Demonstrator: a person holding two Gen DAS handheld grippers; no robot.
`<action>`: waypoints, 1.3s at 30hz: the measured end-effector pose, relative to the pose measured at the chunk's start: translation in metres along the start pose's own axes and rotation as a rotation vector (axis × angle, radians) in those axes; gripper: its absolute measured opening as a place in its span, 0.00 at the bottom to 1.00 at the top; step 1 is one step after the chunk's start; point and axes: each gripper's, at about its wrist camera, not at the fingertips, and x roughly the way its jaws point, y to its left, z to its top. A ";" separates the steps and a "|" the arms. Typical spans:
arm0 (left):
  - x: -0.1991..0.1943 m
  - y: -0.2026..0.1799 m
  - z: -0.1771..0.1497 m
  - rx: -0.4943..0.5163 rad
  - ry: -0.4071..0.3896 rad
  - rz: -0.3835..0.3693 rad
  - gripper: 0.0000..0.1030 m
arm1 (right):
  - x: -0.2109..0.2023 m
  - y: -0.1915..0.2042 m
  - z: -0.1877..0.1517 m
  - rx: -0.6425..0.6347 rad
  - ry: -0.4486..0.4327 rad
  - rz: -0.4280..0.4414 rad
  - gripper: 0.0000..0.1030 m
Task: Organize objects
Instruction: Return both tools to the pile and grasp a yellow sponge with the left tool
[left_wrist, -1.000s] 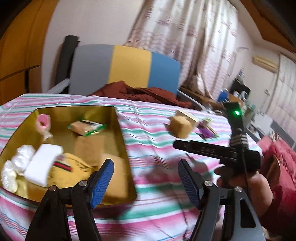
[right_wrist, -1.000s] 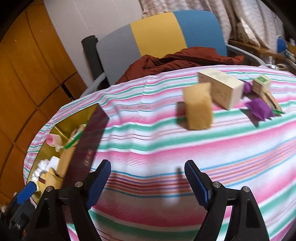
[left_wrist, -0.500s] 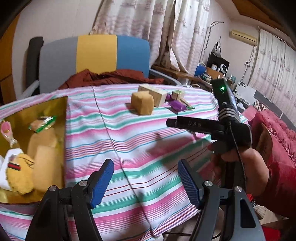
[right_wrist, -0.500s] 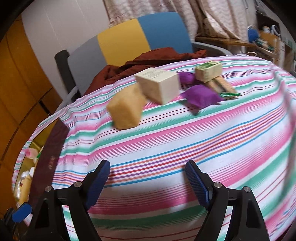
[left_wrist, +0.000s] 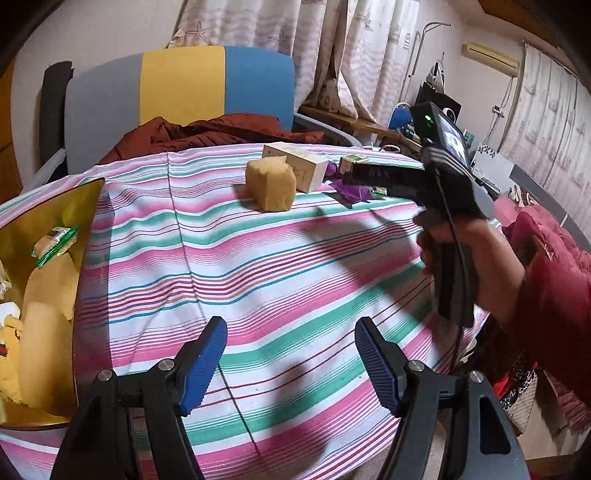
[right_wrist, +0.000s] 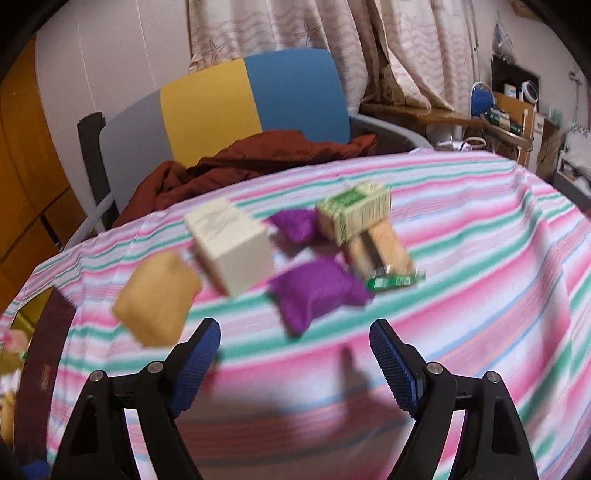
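Note:
A yellow sponge (right_wrist: 157, 297), a cream box (right_wrist: 231, 249), two purple pouches (right_wrist: 316, 295), a small green-and-cream carton (right_wrist: 356, 214) and a wrapped biscuit pack (right_wrist: 384, 258) lie grouped on the striped tablecloth (right_wrist: 480, 258). My right gripper (right_wrist: 295, 363) is open and empty, just short of the near purple pouch. My left gripper (left_wrist: 290, 363) is open and empty above the cloth, beside the gold tin (left_wrist: 79, 192). The sponge (left_wrist: 271, 184) and cream box (left_wrist: 295, 166) lie far ahead of it. The right tool (left_wrist: 439, 192) in a hand reaches toward the group.
The gold tin at the left holds sponges (left_wrist: 46, 325), a green-wrapped snack (left_wrist: 55, 240) and other items. A chair (left_wrist: 177, 96) with a brown cloth (left_wrist: 207, 131) stands behind the table. A red garment (left_wrist: 539, 236) lies to the right.
Both grippers have swung right, away from the tin. The right gripper has come much closer to the group of objects. Both jaws stay open.

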 end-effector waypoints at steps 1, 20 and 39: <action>0.001 0.000 0.000 0.001 0.002 0.003 0.71 | 0.003 0.000 0.005 -0.010 -0.006 -0.007 0.81; 0.036 0.006 0.041 -0.063 0.001 0.019 0.71 | 0.061 -0.017 0.020 0.036 0.095 0.039 0.55; 0.150 0.009 0.131 -0.074 -0.007 0.190 0.77 | 0.056 -0.021 0.015 0.053 0.055 -0.015 0.37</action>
